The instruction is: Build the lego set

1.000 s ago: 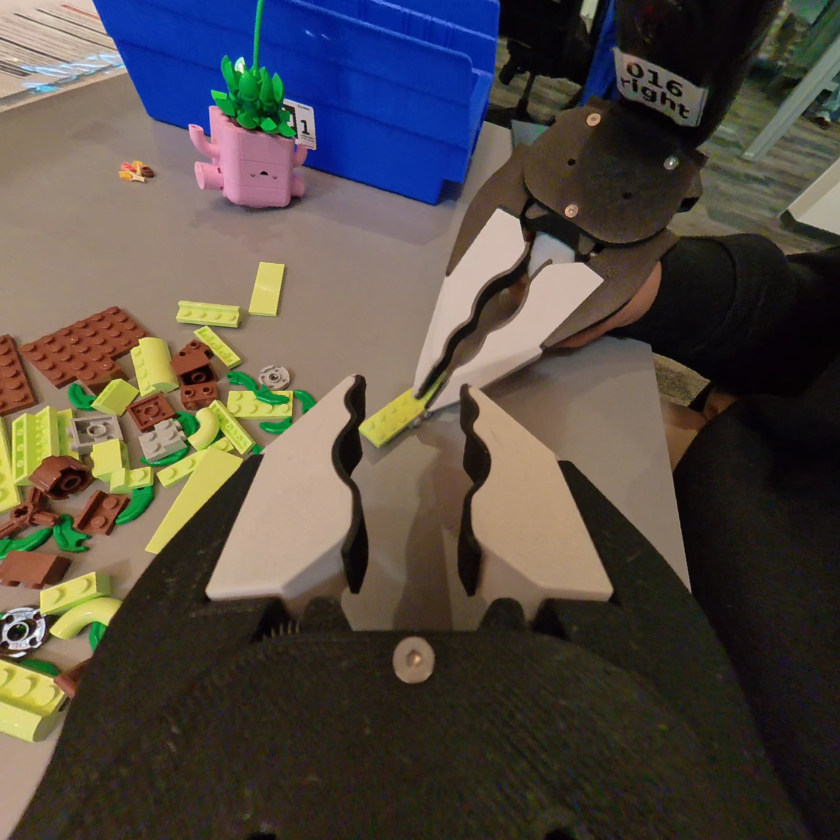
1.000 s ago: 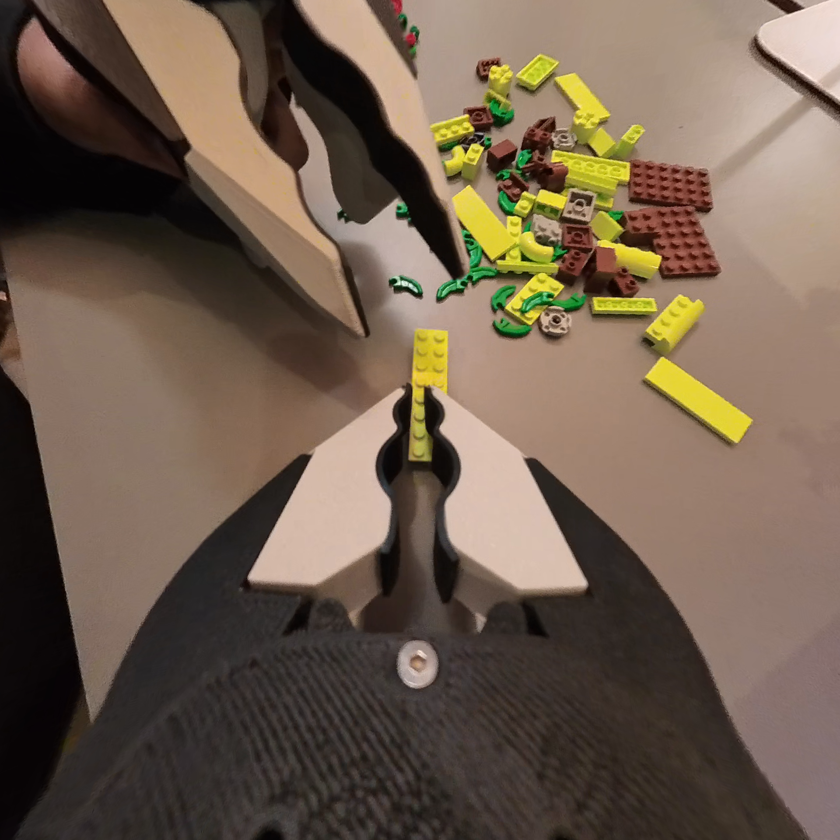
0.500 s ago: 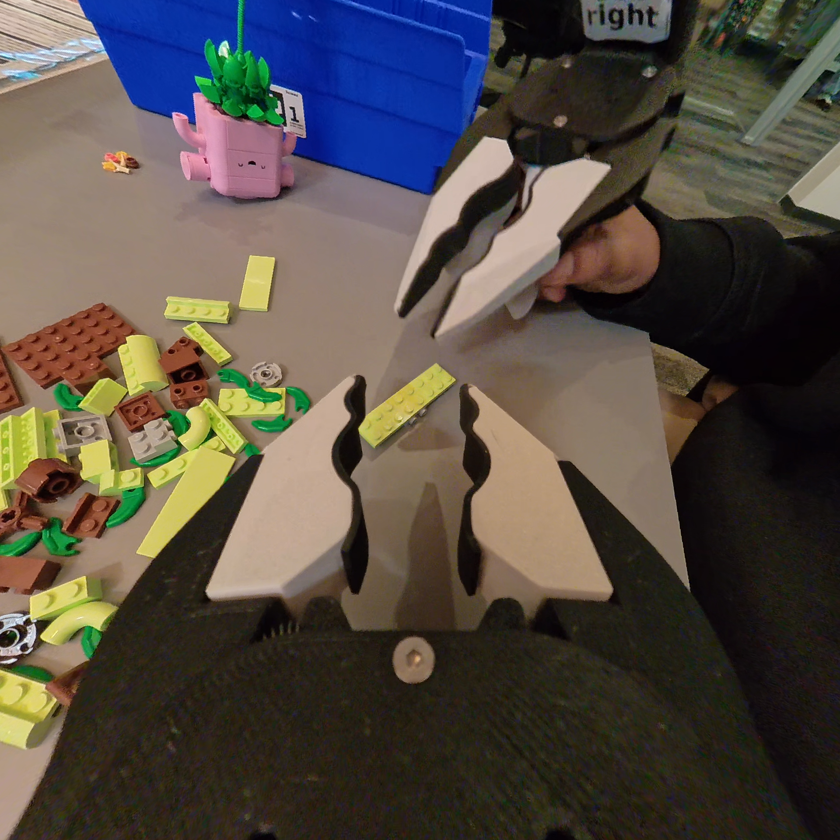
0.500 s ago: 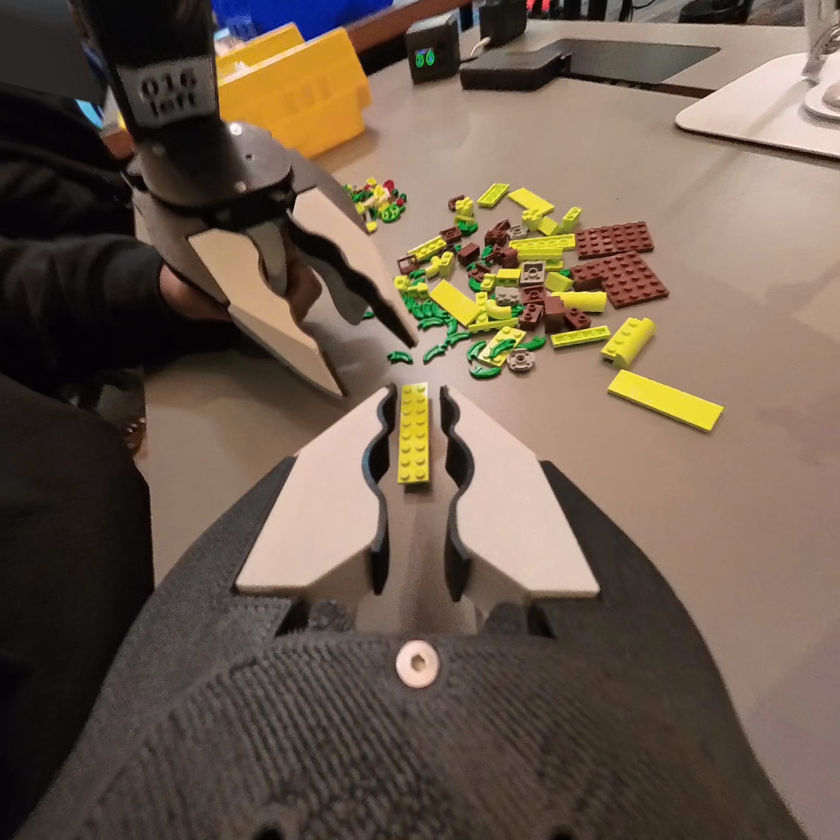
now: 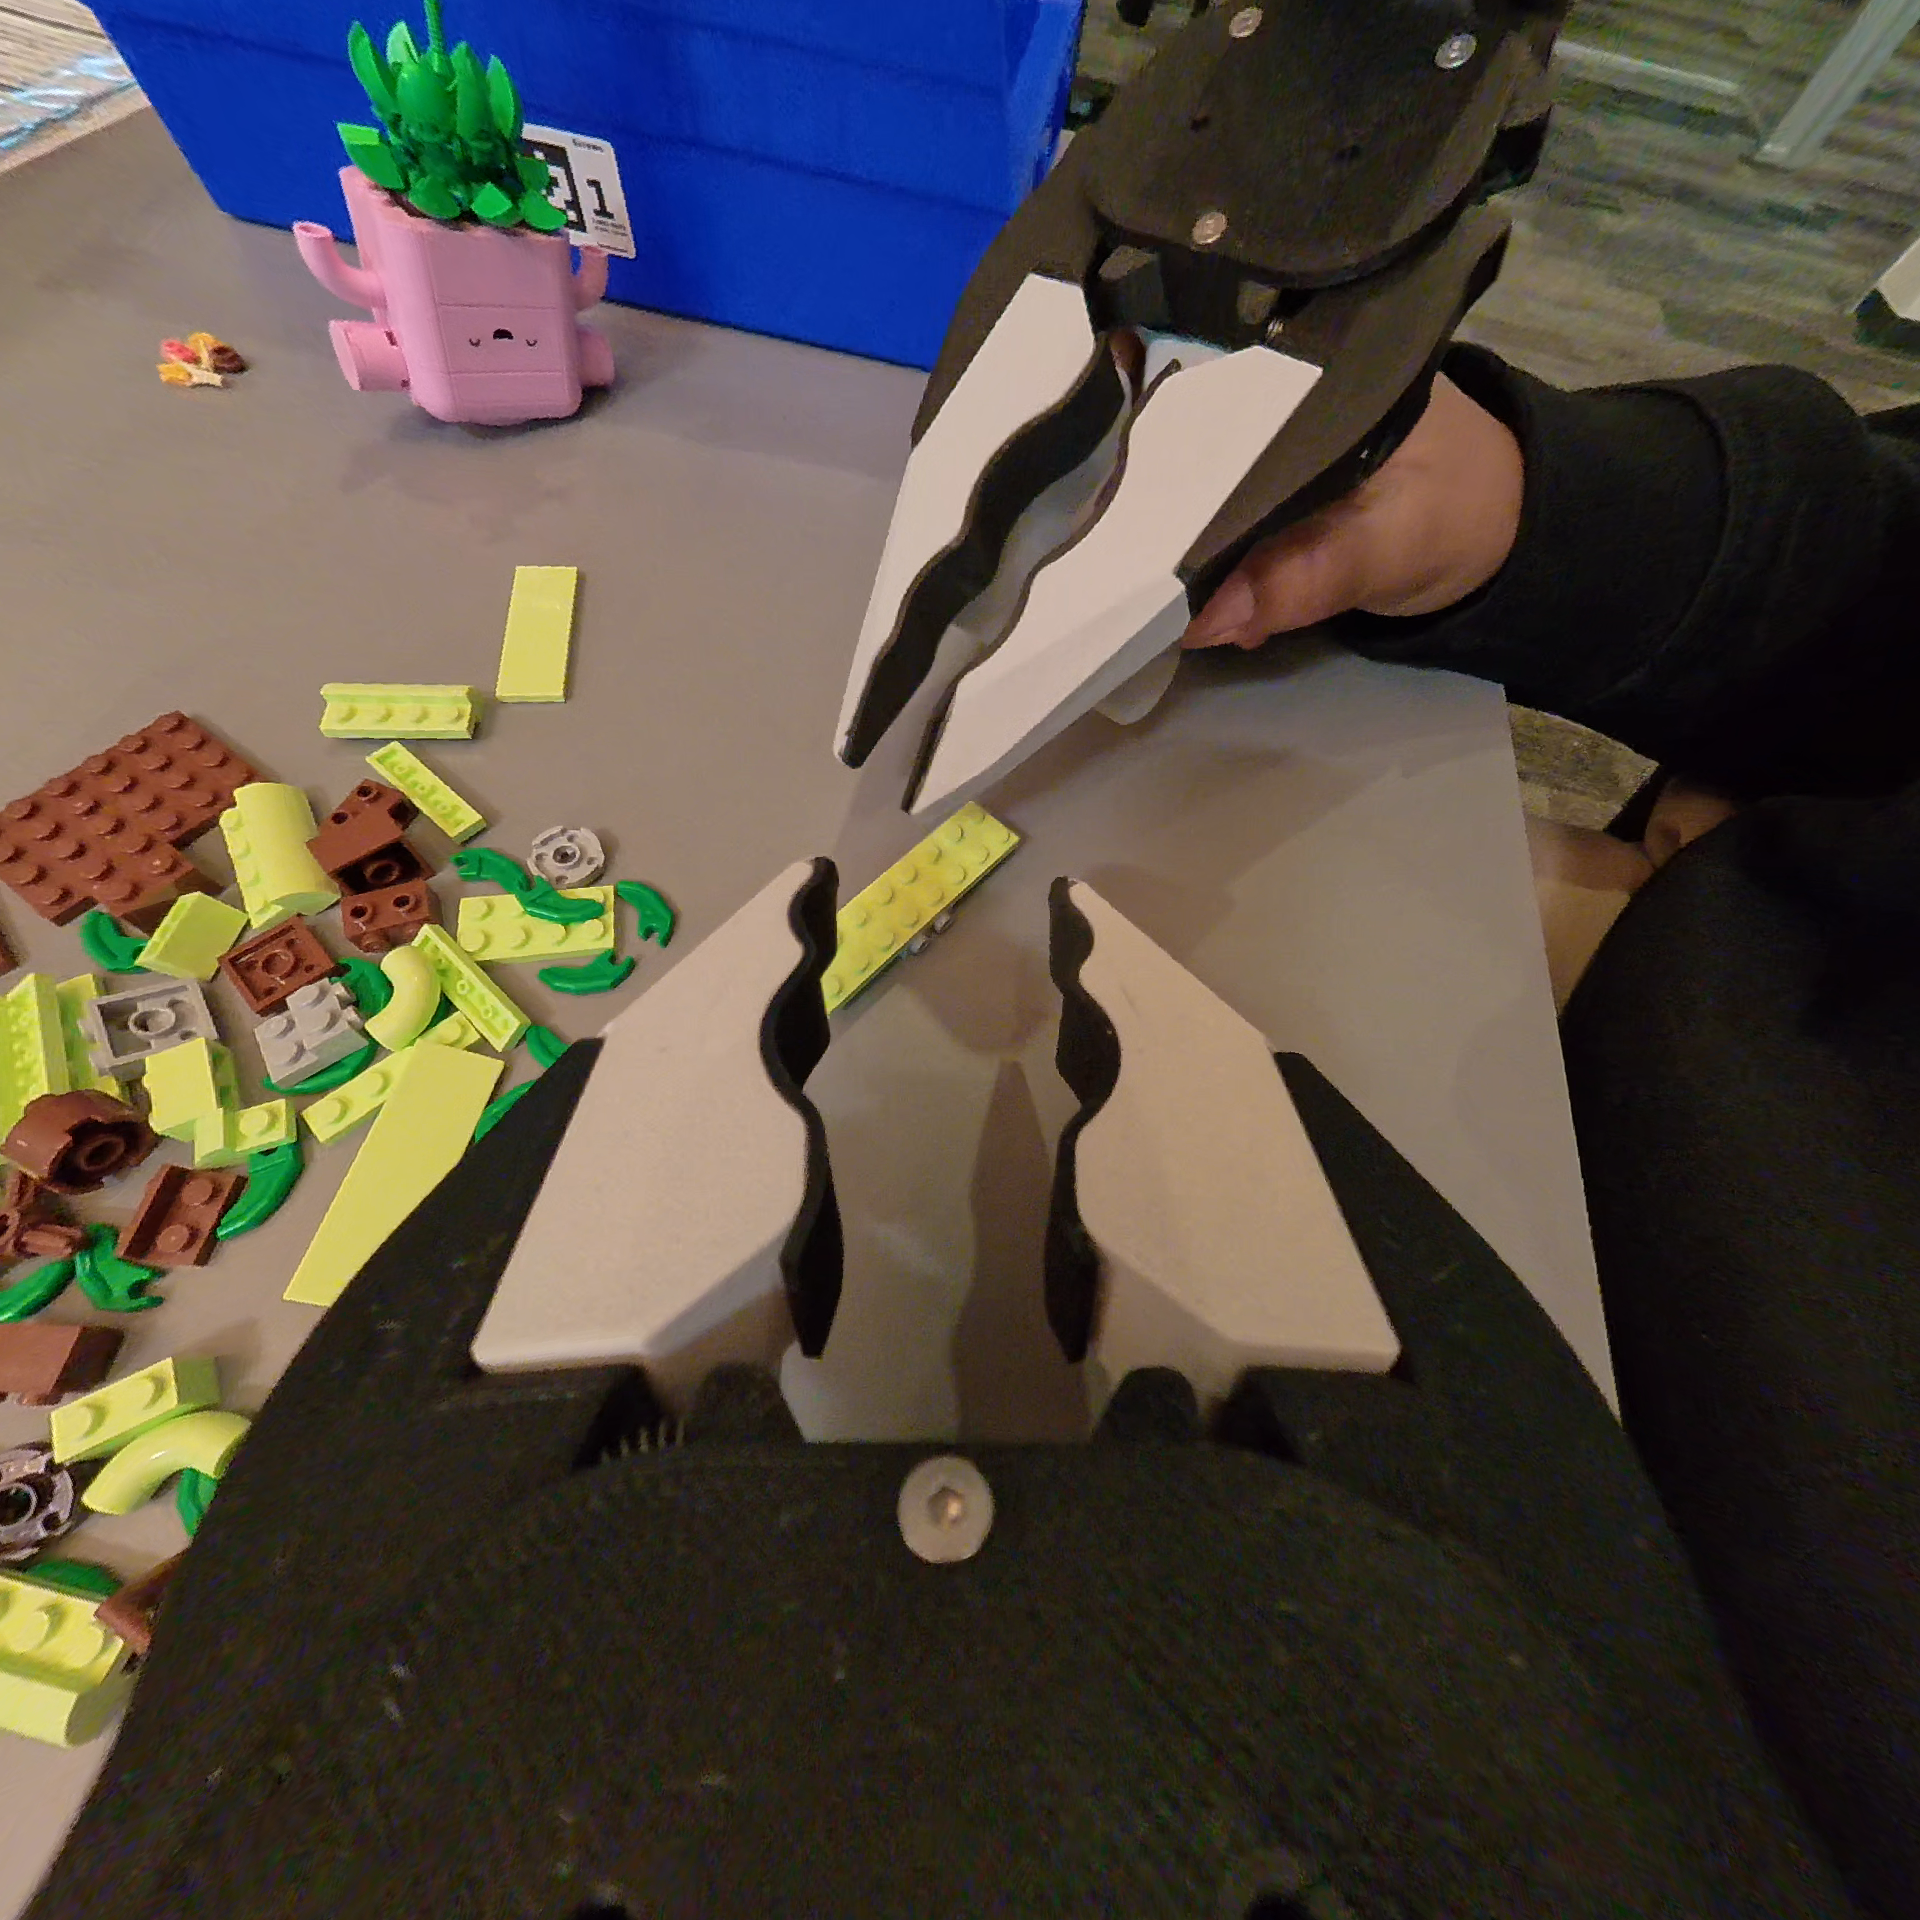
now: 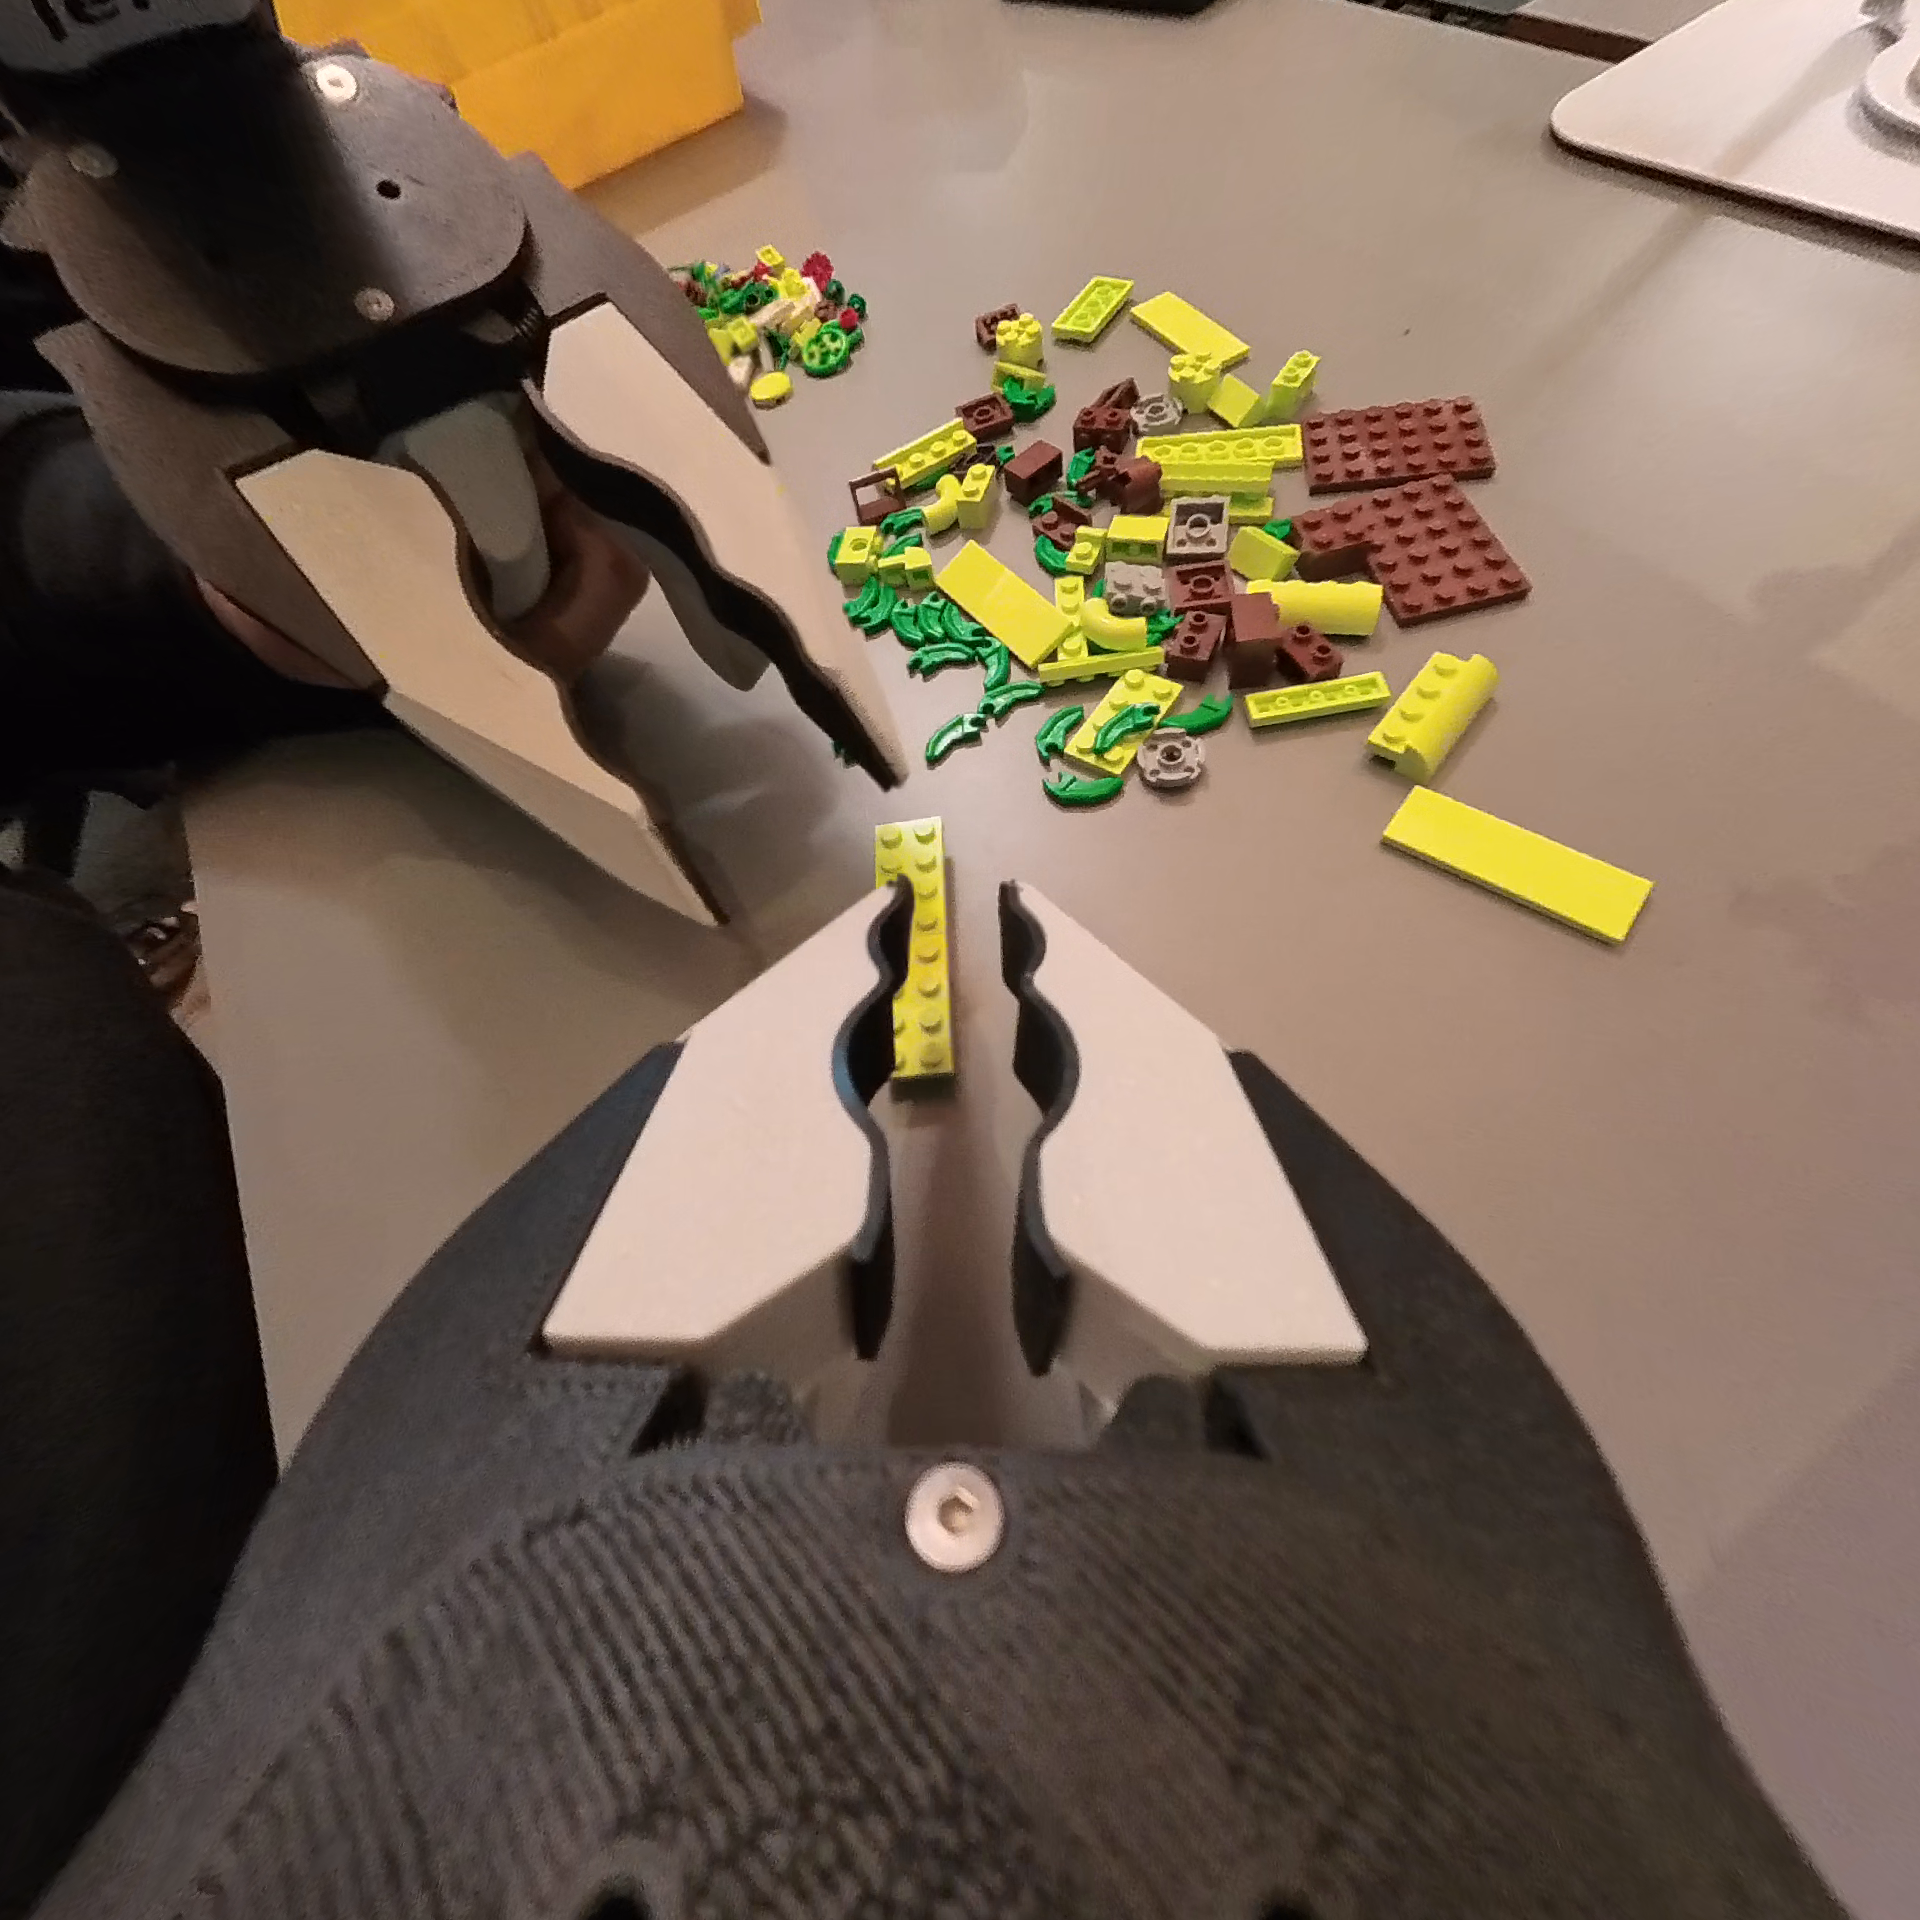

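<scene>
A long lime plate (image 5: 925, 902) lies flat on the grey table, studs up. My left gripper (image 5: 940, 881) is open and empty, with its fingertips on either side of the plate's near end. My right gripper (image 5: 883, 781) hovers just above the plate's far end, its jaws a little apart and holding nothing. In the right wrist view the plate (image 6: 920, 961) shows through the gap of the right gripper (image 6: 951, 894), close to its left finger. The left gripper (image 6: 805, 847) points down at the plate's other end.
A pile of lime, brown, grey and green bricks (image 5: 312, 987) lies left, with brown plates (image 6: 1403, 520) and a lime tile (image 6: 1517, 878). A pink pot model (image 5: 468, 301) stands before a blue bin (image 5: 779, 156). A yellow bin (image 6: 582, 83) stands behind. The table edge (image 5: 1538, 935) is near. My left and right fingertips are right by each other.
My right gripper opened and let go of the lime plate, rose, then came back down close over it. The plate now lies flat on the table. My left gripper stayed open.
</scene>
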`<state>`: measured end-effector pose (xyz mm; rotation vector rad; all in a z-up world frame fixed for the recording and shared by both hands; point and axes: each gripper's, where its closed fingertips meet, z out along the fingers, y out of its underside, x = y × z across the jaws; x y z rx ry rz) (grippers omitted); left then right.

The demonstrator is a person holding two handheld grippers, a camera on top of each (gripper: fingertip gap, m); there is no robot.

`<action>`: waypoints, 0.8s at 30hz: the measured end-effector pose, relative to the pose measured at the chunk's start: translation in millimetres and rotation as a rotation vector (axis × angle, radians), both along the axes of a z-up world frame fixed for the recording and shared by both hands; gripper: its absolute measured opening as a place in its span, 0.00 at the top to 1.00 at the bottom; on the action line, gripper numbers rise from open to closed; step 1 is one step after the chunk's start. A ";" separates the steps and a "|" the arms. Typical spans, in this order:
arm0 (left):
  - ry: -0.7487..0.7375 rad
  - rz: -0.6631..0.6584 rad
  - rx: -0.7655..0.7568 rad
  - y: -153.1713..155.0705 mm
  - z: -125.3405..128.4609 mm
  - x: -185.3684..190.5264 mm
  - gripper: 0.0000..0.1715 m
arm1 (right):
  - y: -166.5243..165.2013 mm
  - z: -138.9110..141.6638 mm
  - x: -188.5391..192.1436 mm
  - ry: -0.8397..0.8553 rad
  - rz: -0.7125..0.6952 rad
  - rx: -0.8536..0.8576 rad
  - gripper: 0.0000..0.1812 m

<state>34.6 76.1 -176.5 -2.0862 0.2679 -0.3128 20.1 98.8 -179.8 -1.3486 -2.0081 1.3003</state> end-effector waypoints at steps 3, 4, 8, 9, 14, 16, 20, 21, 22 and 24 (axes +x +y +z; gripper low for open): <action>0.009 0.000 0.008 0.0 0.8 0.2 0.77 | 4.2 6.0 -0.8 0.015 -0.017 -0.053 0.92; 0.015 0.006 0.012 0.6 1.1 -0.5 0.77 | 5.6 7.7 -1.1 0.018 -0.022 -0.069 0.92; 0.036 0.096 0.131 19.3 27.2 -19.7 0.72 | 9.5 8.0 -3.1 0.011 -0.044 -0.091 0.92; 0.039 0.141 0.156 28.0 39.7 -32.1 0.69 | 9.7 7.4 -3.4 0.008 -0.045 -0.090 0.92; 0.117 0.504 0.270 90.5 120.7 -154.3 0.50 | 6.8 3.8 -3.2 -0.004 -0.032 -0.064 0.91; 0.254 0.687 0.331 118.2 152.4 -225.0 0.45 | 5.0 2.8 -2.7 -0.003 -0.023 -0.048 0.92; 0.489 1.003 0.255 159.2 164.9 -336.2 0.43 | 2.4 1.4 -1.9 0.000 -0.012 -0.023 0.93; 0.517 1.032 0.211 166.8 157.8 -349.5 0.42 | 2.0 1.6 -1.5 0.003 -0.009 -0.020 0.93; 0.539 1.046 0.174 172.5 150.2 -358.0 0.42 | 1.4 2.2 -1.0 0.008 -0.006 -0.019 0.93; 0.597 1.041 0.227 178.5 152.0 -359.4 0.44 | 0.7 4.7 0.0 0.024 0.000 -0.023 0.93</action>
